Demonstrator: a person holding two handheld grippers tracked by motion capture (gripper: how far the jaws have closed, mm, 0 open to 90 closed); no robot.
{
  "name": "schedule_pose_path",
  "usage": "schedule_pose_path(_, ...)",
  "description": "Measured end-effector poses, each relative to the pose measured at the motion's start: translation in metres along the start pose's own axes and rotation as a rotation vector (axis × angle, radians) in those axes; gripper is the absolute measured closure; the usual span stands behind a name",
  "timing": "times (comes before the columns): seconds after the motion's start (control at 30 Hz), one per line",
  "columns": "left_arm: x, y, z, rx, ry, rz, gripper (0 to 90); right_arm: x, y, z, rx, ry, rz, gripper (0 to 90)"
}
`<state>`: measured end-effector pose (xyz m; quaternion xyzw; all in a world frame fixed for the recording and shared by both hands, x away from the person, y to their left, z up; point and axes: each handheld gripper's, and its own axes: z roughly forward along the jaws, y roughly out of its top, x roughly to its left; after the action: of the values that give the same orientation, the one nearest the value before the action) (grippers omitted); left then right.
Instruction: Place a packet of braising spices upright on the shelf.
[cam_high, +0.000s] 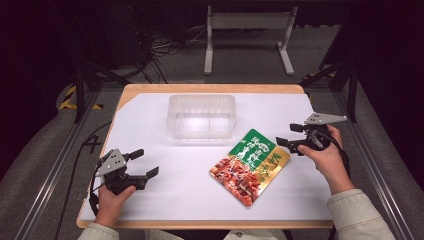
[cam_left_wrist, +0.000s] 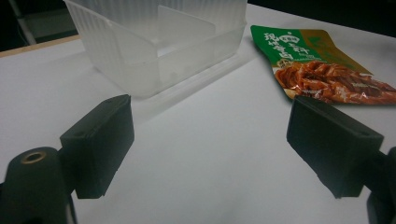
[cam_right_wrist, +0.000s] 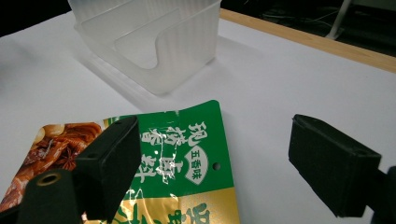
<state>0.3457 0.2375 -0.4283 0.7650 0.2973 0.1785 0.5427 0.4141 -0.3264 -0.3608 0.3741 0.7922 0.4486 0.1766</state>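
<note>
Both grippers spread, nothing held.

Nearest me, I see my left gripper (cam_high: 142, 161) with jaws apart, then the flat food pouch (cam_high: 250, 165) on the white table (cam_high: 175, 200), my right gripper (cam_high: 290, 135) spread beside it, the clear tub (cam_high: 202, 116) beyond.

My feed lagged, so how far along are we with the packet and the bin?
Nothing looks done: the seasoning packet lies flat on the table, outside the clear plastic bin. The right hand-held gripper is open beside its green end. The left hand-held gripper is open. Gripping and placing remain.
</note>
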Motion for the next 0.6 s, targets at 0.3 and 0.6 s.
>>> schedule_pose_path(0.3, -0.001, 0.0, 0.0, -0.004, 0.002, -0.013, 15.9, -0.01, 0.002, 0.017, 0.127, 0.026, 0.025, 23.5)
schedule_pose_path(0.6, 0.0, 0.0, -0.001, -0.001, 0.006, -0.007, 15.9, -0.019, -0.011, 0.035, 0.236, 0.062, 0.048, 36.7)
